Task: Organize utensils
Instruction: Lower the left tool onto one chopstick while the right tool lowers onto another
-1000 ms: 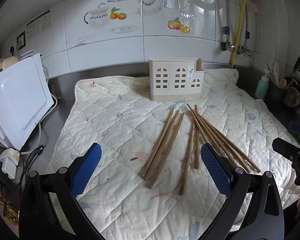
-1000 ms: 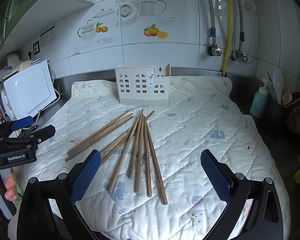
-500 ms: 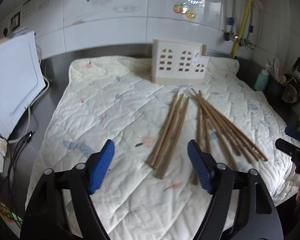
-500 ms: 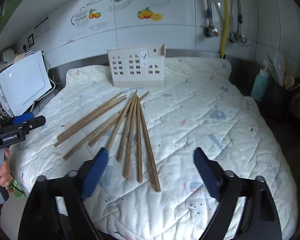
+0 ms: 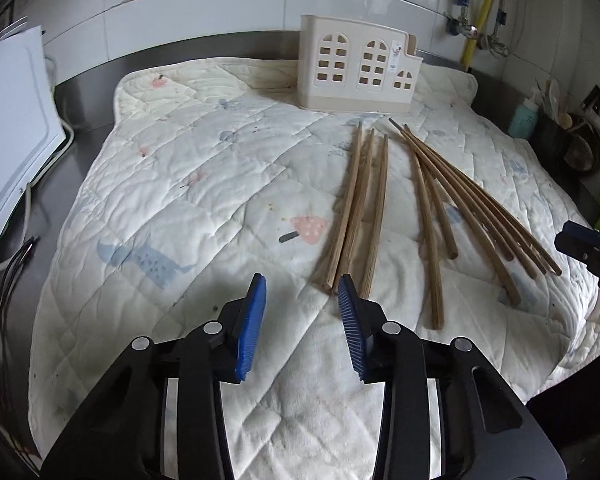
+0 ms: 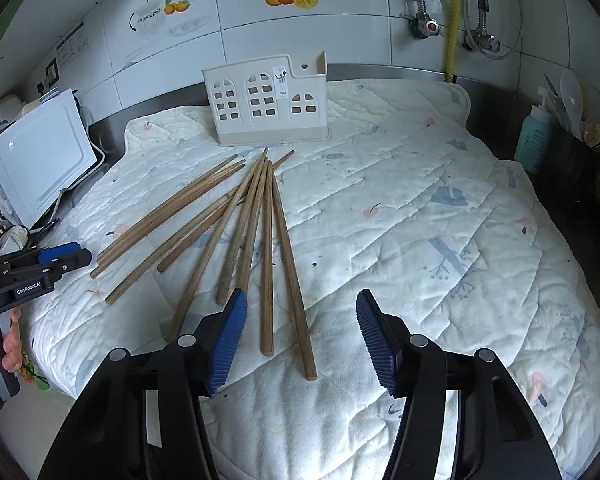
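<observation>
Several wooden chopsticks lie on a quilted mat (image 5: 180, 200), in a left bunch (image 5: 360, 208) and a fanned right bunch (image 5: 472, 204). A cream cutlery holder (image 5: 360, 68) with window cut-outs stands upright behind them. My left gripper (image 5: 301, 284) hovers low over the mat with its jaws closing and nothing between them. Its right fingertip (image 5: 345, 292) is beside the near ends of the left bunch. My right gripper (image 6: 300, 296) is also closing. The near ends of two chopsticks (image 6: 284, 280) show in its gap, and neither pad presses on them.
A white appliance (image 5: 12, 128) with cables stands on the steel counter, left of the mat. At the right are a teal bottle (image 6: 534, 140) and a dark pot of utensils (image 6: 580, 152). A hand (image 6: 4, 344) holds the left gripper's handle at the mat's left edge.
Both grippers have sunk toward the mat and tipped further down. Their jaws have narrowed from wide open. The chopsticks and the holder have not moved.
</observation>
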Demonstrator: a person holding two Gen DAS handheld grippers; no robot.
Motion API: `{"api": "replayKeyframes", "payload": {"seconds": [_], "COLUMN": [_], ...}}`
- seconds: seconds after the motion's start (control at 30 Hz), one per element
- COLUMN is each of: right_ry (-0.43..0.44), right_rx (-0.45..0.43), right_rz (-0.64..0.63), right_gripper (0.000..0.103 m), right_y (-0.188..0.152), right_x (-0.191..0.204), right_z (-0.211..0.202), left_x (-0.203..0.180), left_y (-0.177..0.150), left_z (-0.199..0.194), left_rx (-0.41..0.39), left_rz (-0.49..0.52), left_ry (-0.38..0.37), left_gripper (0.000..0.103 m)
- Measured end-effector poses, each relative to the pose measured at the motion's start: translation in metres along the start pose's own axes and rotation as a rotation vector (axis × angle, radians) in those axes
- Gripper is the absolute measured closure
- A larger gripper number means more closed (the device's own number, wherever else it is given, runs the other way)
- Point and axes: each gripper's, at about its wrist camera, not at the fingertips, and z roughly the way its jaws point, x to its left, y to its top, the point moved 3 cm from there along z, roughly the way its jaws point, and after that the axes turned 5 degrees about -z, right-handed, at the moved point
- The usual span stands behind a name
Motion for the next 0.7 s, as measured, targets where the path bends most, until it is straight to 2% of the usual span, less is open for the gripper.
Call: {"api": "replayKeyframes", "payload": {"seconds": [0.27, 0.4, 0.5, 0.57, 0.6, 0.7], "right_ry": [0.002, -0.002, -0.001, 0.004, 0.004, 0.012], "right_rx": [0.01, 0.016, 0.017, 0.017, 0.017, 0.02], "right_rz": [0.008, 0.014, 0.019, 0.02, 0.02, 0.02], "right_gripper": [0.047, 0.047, 0.048, 0.049, 0.05, 0.053], "right_y": [0.002, 0.002, 0.002, 0.002, 0.001, 0.002], "right_x": [-0.004, -0.007, -0.009, -0.009, -0.009, -0.008], "right_z": [0.008, 0.011, 0.014, 0.015, 0.016, 0.018], "left_x": [-0.009, -0.008, -0.008, -0.014, -0.017, -0.02], "left_y": [0.013, 0.017, 0.018, 0.015, 0.014, 0.012], "left_z": [0.021, 0.027, 0.03, 0.03, 0.032, 0.037], "left_rx": [0.035, 0.035, 0.042, 0.039, 0.043, 0.051], "left_rz": [0.093, 0.103, 0.092, 0.118, 0.13, 0.148], "left_ry": [0.011, 0.03, 0.014, 0.01, 0.006, 0.011], "left_gripper": [0.068, 0.068, 0.068, 0.071, 0.077, 0.077]}}
